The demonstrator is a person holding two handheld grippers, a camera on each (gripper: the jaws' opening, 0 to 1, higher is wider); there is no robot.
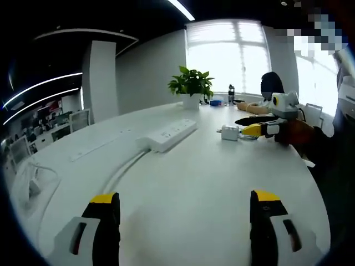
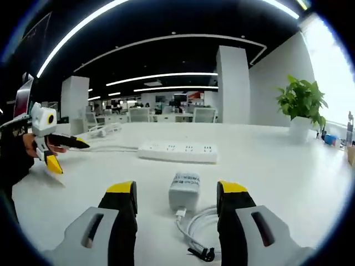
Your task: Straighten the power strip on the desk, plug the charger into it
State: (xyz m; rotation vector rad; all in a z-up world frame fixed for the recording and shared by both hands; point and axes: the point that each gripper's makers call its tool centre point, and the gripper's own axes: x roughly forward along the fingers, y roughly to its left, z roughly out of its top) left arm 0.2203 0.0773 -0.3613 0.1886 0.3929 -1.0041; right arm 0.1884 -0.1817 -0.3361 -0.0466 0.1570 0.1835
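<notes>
White desk (image 1: 183, 188) w/ potted plant (image 1: 192, 86) behind power strip (image 1: 168, 134); charger (image 2: 184, 191) btwn right fingers (image 2: 122, 202), both grippers' fingers apart.

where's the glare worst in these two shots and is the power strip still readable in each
Left gripper view: the windows behind the plant blow out white, yet the power strip stays clear on the desk. Right gripper view: light is more even, the power strip and charger are sharp, and fisheye bends the ceiling lights.
</notes>
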